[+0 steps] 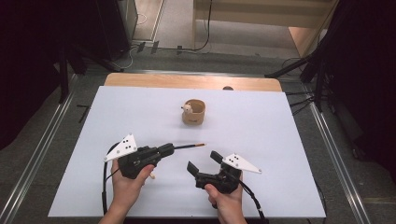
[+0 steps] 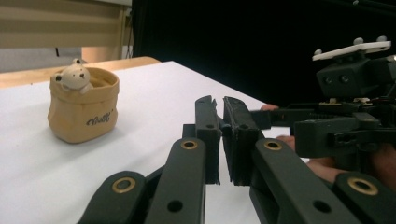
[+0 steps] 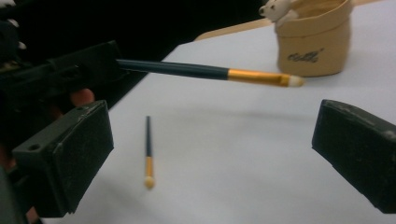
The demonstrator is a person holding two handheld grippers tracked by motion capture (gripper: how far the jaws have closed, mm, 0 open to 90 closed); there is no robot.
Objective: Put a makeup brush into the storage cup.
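Observation:
My left gripper (image 1: 169,149) is shut on the dark handle of a thin brush (image 1: 189,146), whose gold ferrule and pale tip point right toward the table's middle. The right gripper view has this brush (image 3: 205,72) crossing level above the table. My right gripper (image 1: 202,160) stands wide open just right of it, with nothing between its pads (image 3: 70,158). A second brush (image 3: 148,149) lies flat on the white sheet near the left hand. A tan cup (image 1: 194,113) with a small bear figure (image 2: 74,77) on its rim stands farther back at the centre.
A white sheet (image 1: 261,140) covers the table, and a strip of bare wood (image 1: 191,81) runs along its far edge. Dark curtains and stands flank both sides. Metal rails run along the floor left and right.

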